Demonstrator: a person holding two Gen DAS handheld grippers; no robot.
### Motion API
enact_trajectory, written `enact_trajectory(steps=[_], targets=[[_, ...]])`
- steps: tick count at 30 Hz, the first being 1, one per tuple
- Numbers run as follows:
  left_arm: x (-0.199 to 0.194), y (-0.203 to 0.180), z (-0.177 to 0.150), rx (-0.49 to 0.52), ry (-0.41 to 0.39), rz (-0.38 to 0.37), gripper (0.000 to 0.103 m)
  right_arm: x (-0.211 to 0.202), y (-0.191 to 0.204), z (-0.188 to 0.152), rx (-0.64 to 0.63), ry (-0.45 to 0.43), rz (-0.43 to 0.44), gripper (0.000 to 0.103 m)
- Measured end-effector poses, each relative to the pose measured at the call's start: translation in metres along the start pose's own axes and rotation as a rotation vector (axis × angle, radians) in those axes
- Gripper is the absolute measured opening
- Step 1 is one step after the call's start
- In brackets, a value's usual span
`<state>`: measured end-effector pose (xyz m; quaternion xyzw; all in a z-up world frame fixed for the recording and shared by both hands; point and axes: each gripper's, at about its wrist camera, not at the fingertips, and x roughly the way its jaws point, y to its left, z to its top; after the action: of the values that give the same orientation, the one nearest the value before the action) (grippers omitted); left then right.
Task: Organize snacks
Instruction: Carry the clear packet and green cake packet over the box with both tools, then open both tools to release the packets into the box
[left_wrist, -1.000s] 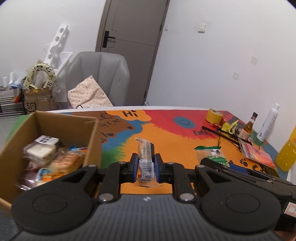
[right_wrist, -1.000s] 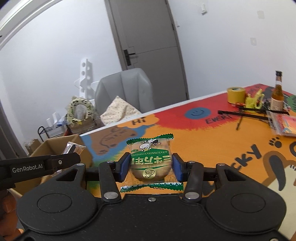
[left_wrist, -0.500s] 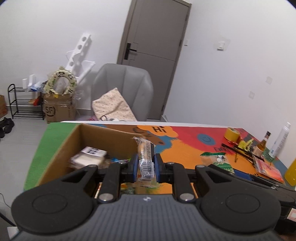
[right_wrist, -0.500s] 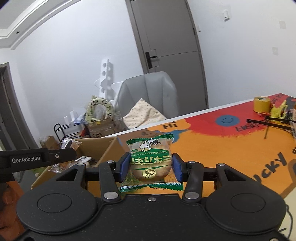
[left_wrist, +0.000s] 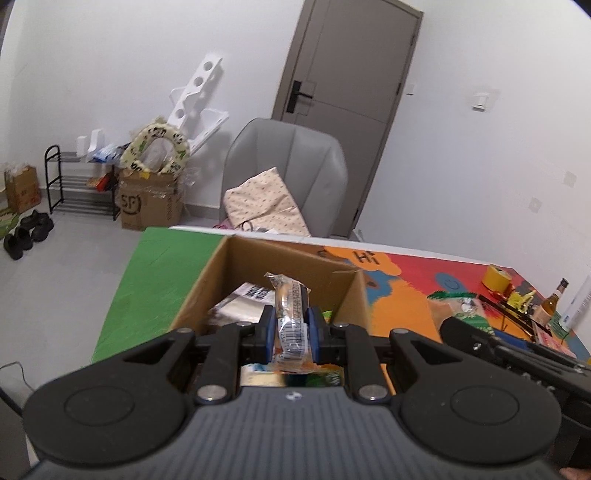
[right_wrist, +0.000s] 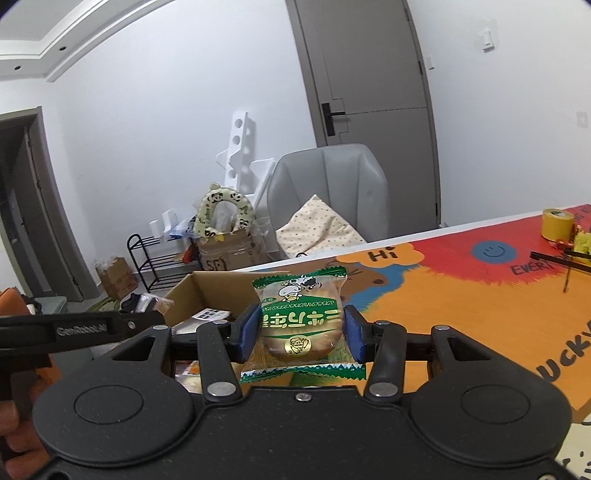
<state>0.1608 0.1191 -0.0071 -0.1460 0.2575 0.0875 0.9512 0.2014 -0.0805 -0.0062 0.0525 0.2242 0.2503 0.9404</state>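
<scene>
1. We take the cardboard box (left_wrist: 284, 266) as our landmark; it sits on the table (right_wrist: 461, 314), at the green end of the colourful cover.
2. The left claw (left_wrist: 291, 334) is clenched on a slim clear-wrapped snack (left_wrist: 290, 314) with a barcode label, held edge-on between the blue pads (left_wrist: 268, 332).
3. That snack hangs above the open box, over the packets (left_wrist: 240, 306) already lying inside.
4. The right claw (right_wrist: 301, 334) grips a green-and-white biscuit packet (right_wrist: 300, 317) by its two sides, printed face toward the camera, text upside down.
5. We see this packet just right of the box, over the orange part of the cover near the box's right wall; the claw carries it clear of the table.
6. In the right wrist view the left tool's black arm (right_wrist: 81, 326) reaches in over the box's left side.
7. Beyond the box: a grey chair (left_wrist: 286, 173) with a dotted cushion (left_wrist: 264, 206).
8. Far right of the box on the table: a yellow tape roll (right_wrist: 557, 223).
</scene>
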Motion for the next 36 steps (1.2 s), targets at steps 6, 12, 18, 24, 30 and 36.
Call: enact_trajectory(steps=[6,12,18,24,30,36], targets=[[0.002,0.017,-0.002,-0.015,0.017,0.027,0.028,0.008,0.018,0.003,-0.007,0.012,0.034,0.046],[-0.003,0.030,-0.001,-0.029,0.021,0.023,0.050,0.017,0.039,0.003,-0.030,0.028,0.062,0.046],[-0.011,0.043,0.002,-0.049,0.016,0.033,0.061,0.024,0.056,0.003,-0.034,0.042,0.100,0.046],[-0.016,0.058,0.005,-0.079,0.017,0.039,0.070,0.026,0.057,0.002,0.004,0.049,0.146,0.056],[-0.021,0.058,0.006,-0.070,0.001,0.041,0.080,0.014,0.054,-0.001,-0.017,0.028,0.104,0.081],[-0.025,0.049,0.004,-0.048,-0.012,0.054,0.088,0.002,0.032,-0.003,0.025,0.004,0.032,0.103]])
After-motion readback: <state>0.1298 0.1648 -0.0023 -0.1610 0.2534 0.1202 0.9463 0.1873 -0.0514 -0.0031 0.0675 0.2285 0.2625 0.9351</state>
